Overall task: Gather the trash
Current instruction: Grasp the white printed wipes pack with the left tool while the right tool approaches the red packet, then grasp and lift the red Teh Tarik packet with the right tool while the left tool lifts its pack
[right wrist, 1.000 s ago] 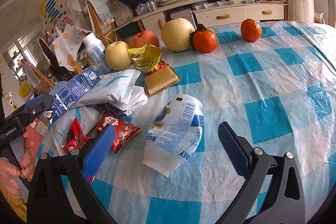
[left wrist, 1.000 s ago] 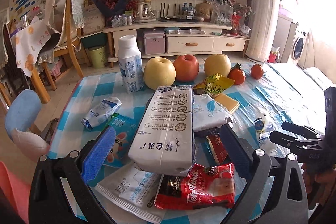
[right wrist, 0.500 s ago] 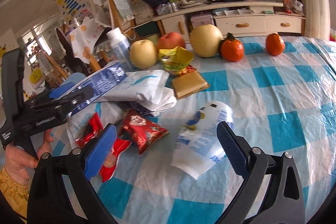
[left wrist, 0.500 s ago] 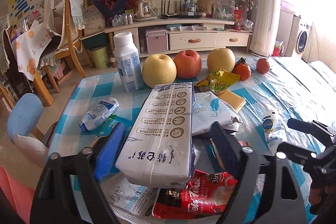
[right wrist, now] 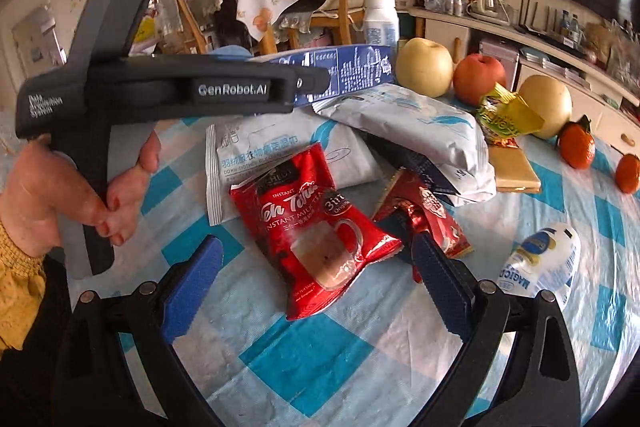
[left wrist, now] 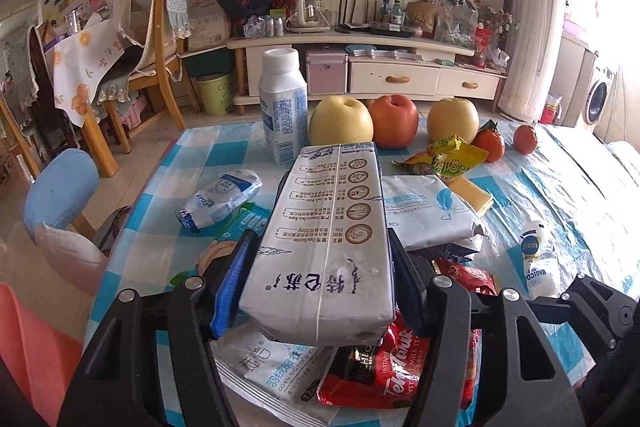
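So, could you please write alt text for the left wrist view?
The left tool is shut on a white milk carton above a checked table littered with wrappers, including a red milk tea sachet; apples and oranges sit behind.

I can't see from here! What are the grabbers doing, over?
Left gripper shut on milk carton. Right gripper open around red milk tea packet. Nothing blocking it.

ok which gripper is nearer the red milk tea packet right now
Right. The right gripper has open jaws either side of the red milk tea packet. The left gripper is above it, shut on the milk carton.
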A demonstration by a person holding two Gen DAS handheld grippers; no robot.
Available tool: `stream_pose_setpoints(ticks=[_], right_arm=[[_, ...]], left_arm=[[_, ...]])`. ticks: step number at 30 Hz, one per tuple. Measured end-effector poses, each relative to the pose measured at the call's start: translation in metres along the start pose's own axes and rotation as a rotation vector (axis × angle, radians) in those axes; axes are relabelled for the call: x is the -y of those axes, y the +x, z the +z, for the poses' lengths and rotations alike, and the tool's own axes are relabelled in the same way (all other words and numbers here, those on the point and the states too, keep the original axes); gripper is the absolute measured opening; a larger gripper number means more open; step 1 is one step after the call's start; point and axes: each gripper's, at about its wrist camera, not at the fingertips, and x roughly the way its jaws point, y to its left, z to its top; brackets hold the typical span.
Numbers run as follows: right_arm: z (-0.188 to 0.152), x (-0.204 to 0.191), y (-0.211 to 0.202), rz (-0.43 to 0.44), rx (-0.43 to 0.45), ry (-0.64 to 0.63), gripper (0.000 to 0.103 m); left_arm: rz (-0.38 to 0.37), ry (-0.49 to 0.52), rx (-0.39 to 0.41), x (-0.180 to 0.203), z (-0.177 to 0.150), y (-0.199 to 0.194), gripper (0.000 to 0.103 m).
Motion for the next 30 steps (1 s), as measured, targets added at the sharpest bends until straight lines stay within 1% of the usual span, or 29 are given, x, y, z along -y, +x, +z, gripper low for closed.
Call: stream_pose_setpoints(ticks=[3,7,14,15,17,19,23,26,30], right_arm=[[0.005,-0.012,0.014,-0.023,-0.018,-0.078,0.096],[0.009,-0.022,0.030,-0.036,-0.047,-0.151,0.096],[0.017,-0.025,0.048,-0.046,-0.087,-0.176,0.095],[0.016,-0.024,0.050,-0.050,-0.097,-0.175,0.093],[0.015,-0.026,0.051,-0.072,-0.098,-0.169,0.083],[0.015,-0.025,0.051,-0.082,-0.096,-0.168,0.079],[0.012,-0.027,0.048,-0.109,-0.086,-0.183,0.070],[0.009,-0.030,0.044,-0.137,-0.084,-0.198,0.066],[0.004,-0.036,0.040,-0.164,-0.096,-0.210,0.065]], left_arm=[[0.015,-0.028,0.023,-0.011,-0.001,-0.012,0.063],[0.032,-0.065,0.032,-0.026,-0.006,-0.026,0.063],[0.079,-0.124,0.049,-0.050,-0.015,-0.052,0.064],[0.088,-0.133,0.051,-0.053,-0.017,-0.056,0.064],[0.112,-0.147,0.054,-0.059,-0.022,-0.064,0.064],[0.134,-0.169,0.053,-0.066,-0.029,-0.072,0.064],[0.151,-0.209,0.041,-0.080,-0.040,-0.079,0.064],[0.158,-0.219,0.040,-0.086,-0.044,-0.081,0.064],[0.159,-0.211,0.037,-0.090,-0.048,-0.078,0.064]])
